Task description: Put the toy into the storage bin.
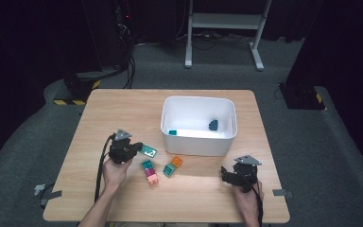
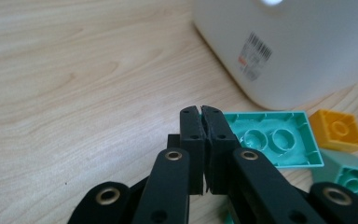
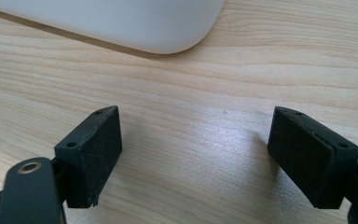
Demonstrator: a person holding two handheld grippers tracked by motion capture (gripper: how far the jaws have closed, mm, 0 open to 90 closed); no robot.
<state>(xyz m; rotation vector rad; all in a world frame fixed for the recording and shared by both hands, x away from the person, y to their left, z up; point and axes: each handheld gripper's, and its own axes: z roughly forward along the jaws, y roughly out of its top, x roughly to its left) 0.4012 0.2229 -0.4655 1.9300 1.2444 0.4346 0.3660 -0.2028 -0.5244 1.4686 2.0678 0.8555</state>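
While the right gripper rests low near the table's front edge with jaws spread wide over bare wood, the left gripper pinches the green plate's rim, beside loose bricks before the white bin.

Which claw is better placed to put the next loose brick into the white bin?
Likely the left claw: it sits beside the loose bricks, jaws closed at the teal brick. The right claw is open over bare table.

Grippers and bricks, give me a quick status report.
Left gripper shut on the edge of the teal brick. Right gripper open over bare table. White bin beyond, nothing blocking.
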